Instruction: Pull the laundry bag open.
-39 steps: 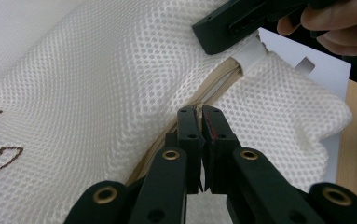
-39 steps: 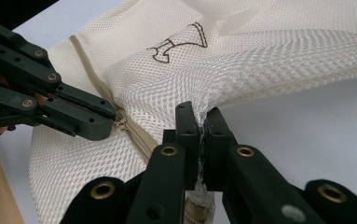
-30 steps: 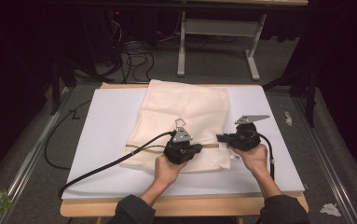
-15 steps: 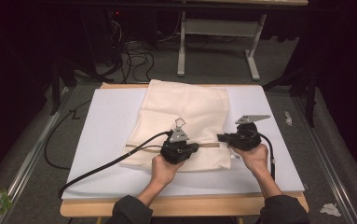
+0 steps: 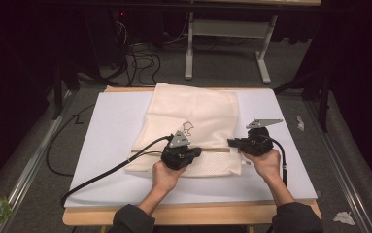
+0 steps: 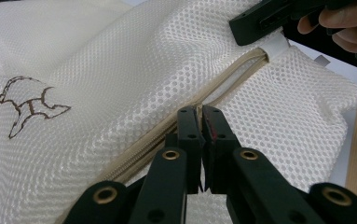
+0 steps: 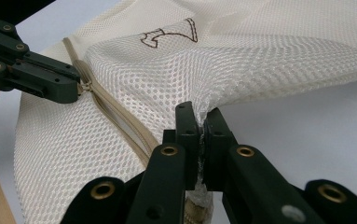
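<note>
A cream mesh bag [image 5: 193,111] with a brown logo [image 6: 27,105] lies on the white board [image 5: 110,126]. A beige zipper [image 6: 232,79] runs across the bag near its front end. My left gripper [image 5: 198,151] [image 6: 200,122] is shut on the zipper's pull, midway along the zipper. My right gripper [image 5: 231,143] [image 7: 200,126] is shut on the mesh at the bag's right edge, by the zipper's end, and lifts the fabric into a ridge. Between the two grippers the zipper [image 7: 120,121] gapes a little. The right gripper's tip [image 6: 260,21] sits by a white tab.
The white board rests on a wooden table [image 5: 188,214]. The left gripper's cable [image 5: 106,172] trails off to the front left. Behind the table stand a white desk frame [image 5: 222,43] and floor cables [image 5: 140,53]. Crumpled paper [image 5: 344,217] lies on the floor at right.
My left gripper has slid a little to the left along the zipper. The right gripper has stayed where it was.
</note>
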Motion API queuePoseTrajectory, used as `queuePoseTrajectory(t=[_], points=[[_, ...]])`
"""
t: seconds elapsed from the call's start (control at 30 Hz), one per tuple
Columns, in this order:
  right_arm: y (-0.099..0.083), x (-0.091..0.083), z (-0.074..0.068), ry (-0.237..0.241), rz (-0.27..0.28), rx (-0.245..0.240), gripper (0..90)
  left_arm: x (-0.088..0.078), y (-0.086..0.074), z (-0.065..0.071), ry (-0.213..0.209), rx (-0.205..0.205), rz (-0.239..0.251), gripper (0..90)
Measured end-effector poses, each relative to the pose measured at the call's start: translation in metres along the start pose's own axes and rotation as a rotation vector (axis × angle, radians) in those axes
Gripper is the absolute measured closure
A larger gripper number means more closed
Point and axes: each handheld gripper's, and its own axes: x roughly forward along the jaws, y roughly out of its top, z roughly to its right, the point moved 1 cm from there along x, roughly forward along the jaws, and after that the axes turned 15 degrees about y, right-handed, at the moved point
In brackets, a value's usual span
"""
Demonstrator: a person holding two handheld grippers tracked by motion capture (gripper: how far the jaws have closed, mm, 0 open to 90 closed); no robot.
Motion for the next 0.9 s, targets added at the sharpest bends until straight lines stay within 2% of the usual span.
queuePoseTrajectory(t=[0.47, 0.9], points=[[0.0012, -0.0008, 0.0003, -0.003, 0.001, -0.002, 88.9, -0.0043, 0.0008, -0.0031, 0.011, 0.005, 0.005, 87.2], [0.0008, -0.0021, 0.0023, -0.008, 0.003, -0.003, 88.9, -0.0089, -0.002, -0.0097, 0.022, -0.009, 0.011, 87.2]])
